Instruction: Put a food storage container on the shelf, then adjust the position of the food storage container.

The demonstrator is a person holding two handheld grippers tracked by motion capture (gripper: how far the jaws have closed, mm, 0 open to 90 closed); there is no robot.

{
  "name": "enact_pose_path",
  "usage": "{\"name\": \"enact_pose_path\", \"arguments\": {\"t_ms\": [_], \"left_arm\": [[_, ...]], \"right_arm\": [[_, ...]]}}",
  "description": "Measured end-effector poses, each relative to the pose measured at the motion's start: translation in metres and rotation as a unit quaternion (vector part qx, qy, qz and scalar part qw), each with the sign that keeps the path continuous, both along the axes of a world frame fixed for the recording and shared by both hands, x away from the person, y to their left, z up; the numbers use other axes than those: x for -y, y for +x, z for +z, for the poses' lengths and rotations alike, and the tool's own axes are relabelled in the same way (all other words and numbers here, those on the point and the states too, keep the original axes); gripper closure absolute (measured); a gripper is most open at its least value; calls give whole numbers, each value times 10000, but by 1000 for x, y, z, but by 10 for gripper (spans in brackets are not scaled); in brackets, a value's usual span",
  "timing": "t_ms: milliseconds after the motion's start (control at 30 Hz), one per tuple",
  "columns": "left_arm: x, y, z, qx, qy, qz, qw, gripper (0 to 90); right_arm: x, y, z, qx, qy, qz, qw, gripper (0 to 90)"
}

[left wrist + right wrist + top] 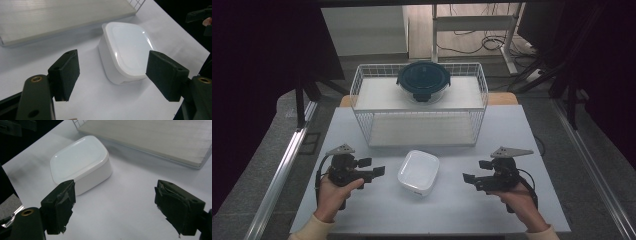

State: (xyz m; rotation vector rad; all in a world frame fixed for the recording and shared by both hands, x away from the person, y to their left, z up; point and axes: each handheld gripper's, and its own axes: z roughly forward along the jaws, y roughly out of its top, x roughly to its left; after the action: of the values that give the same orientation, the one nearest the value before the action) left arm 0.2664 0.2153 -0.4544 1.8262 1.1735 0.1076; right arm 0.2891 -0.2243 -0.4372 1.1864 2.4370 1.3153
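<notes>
two hand-held grippers sit low over the white table point(362, 210), one on each side of a white lidded container point(418, 172). the left gripper point(379, 171) is held level in the left hand point(332, 192), jaws pointing inward toward the container; the left gripper view shows its pads wide apart with nothing between them, the container just ahead. the right gripper point(468, 178), held in the right hand point(519, 200), mirrors it, jaws wide and empty, the container ahead and to the left in the right gripper view. neither gripper touches the container, which rests flat on the table, lid on. behind it stands a white wire rack point(362, 95) with two shelves; a round dark-lidded glass container point(423, 80) sits on the upper shelf. beyond the table are a grey floor, cables and a desk frame.
</notes>
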Motion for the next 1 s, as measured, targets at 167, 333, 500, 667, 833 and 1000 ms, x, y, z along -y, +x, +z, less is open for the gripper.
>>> {"name": "enact_pose_path", "arguments": {"t_ms": [167, 333, 500, 667, 833, 1000], "left_arm": [[4, 0, -1, 25, 58, -35, 10000, 263], [5, 2, -1, 32, 55, -14, 10000, 261], [5, 3, -4, 23, 66, 26, 10000, 270], [3, 3, -4, 32, 86, 103, 9999, 299], [2, 10, -6, -26, 128, 232, 9996, 342], [9, 24, -10, -130, 268, 308, 9991, 426]], "right_arm": [[-3, -3, -2, -39, -55, 57, 10000, 191], [-1, -4, -1, -11, -47, 44, 10000, 193], [4, -4, -2, -45, -61, -27, 10000, 193], [7, -1, -4, -43, -114, -80, 9999, 193], [12, -2, -3, -50, -133, -119, 9998, 193], [16, 0, -2, -48, -144, -168, 9997, 193]]}}
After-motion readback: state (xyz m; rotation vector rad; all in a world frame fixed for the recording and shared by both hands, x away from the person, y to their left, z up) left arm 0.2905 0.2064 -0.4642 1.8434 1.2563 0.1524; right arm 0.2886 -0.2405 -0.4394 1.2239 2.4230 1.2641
